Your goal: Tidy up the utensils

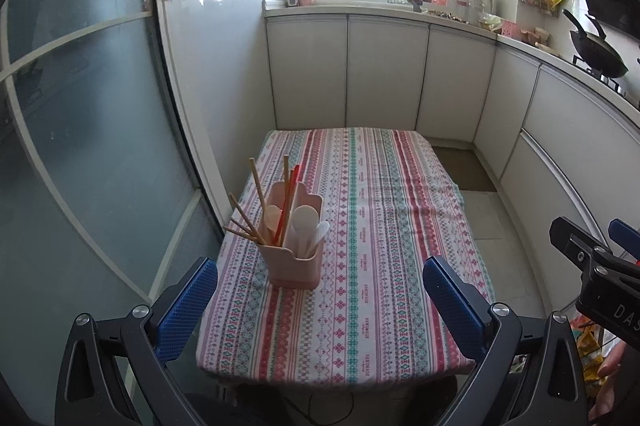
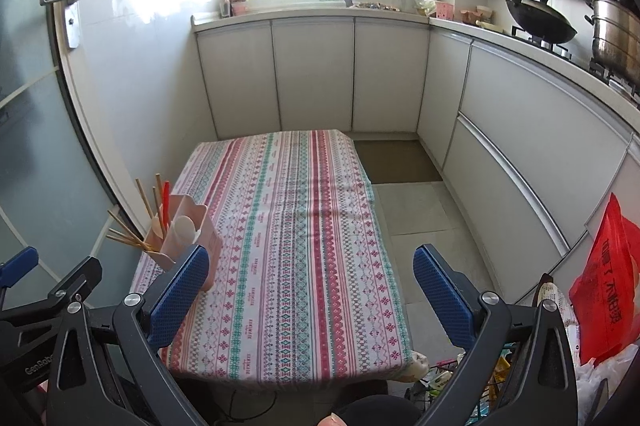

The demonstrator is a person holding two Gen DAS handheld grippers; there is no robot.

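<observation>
Both grippers hang back from the near table edge with fingers spread wide, holding nothing: the left gripper (image 1: 320,290) lines up with the pink holder (image 1: 294,246), the right gripper (image 2: 310,286) sits further right. On the striped tablecloth (image 1: 380,226) no loose utensil shows; chopsticks (image 1: 244,222) fill the holder's left compartment, spoons (image 1: 306,222) the right. The sorting looks finished, so I'd keep clear of those splayed chopsticks.

We see a pink utensil holder (image 1: 295,242) with tan chopsticks (image 1: 245,222) and white spoons (image 1: 306,222), a pink-and-teal striped tablecloth (image 1: 372,226), blue gripper pads (image 1: 187,300).
</observation>
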